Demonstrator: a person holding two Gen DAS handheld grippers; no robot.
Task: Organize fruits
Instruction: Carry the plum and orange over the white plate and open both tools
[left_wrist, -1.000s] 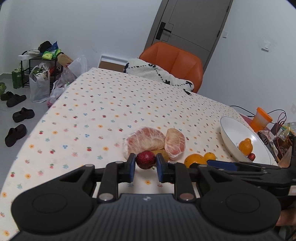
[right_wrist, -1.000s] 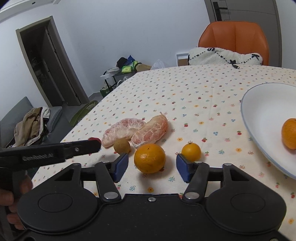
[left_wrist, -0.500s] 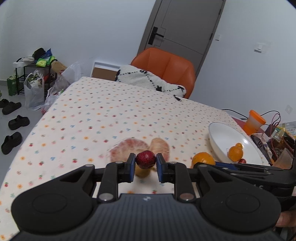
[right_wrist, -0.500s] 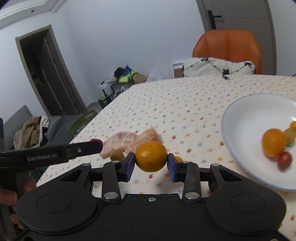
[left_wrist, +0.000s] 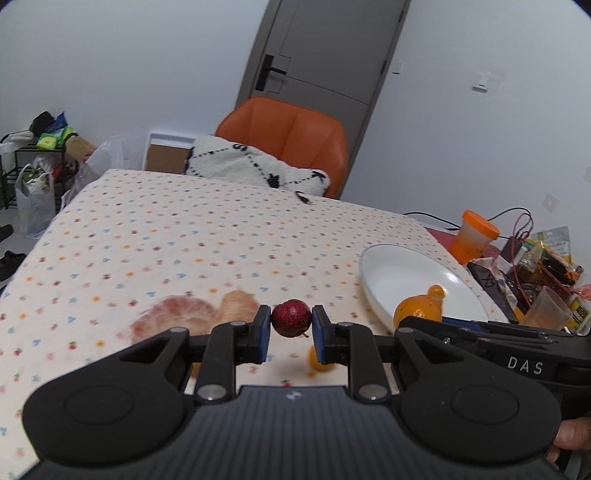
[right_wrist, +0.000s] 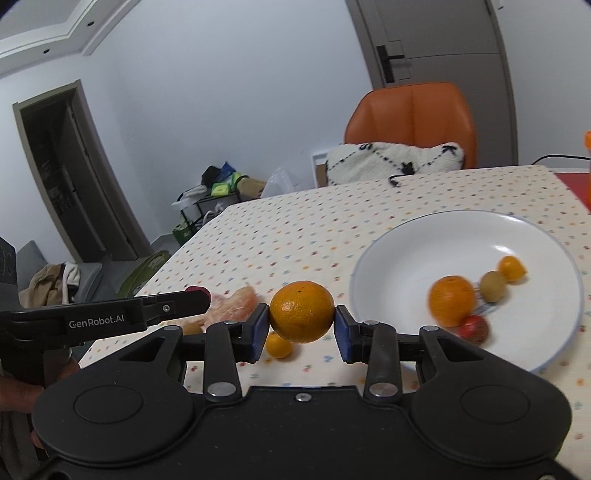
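Orange (right_wrist: 301, 311), clenched in the right tool (right_wrist: 301, 325), has neared the plate (right_wrist: 388, 258); left tool (left_wrist: 291, 328) still grips the red fruit (left_wrist: 291, 318), lifted higher.

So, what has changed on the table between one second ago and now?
The right gripper, open around the orange a second ago, has shut on it and lifted it off the tablecloth toward the white plate. The left gripper has risen too and still holds the small red fruit. The pomelo pieces and the small orange have stayed on the cloth.
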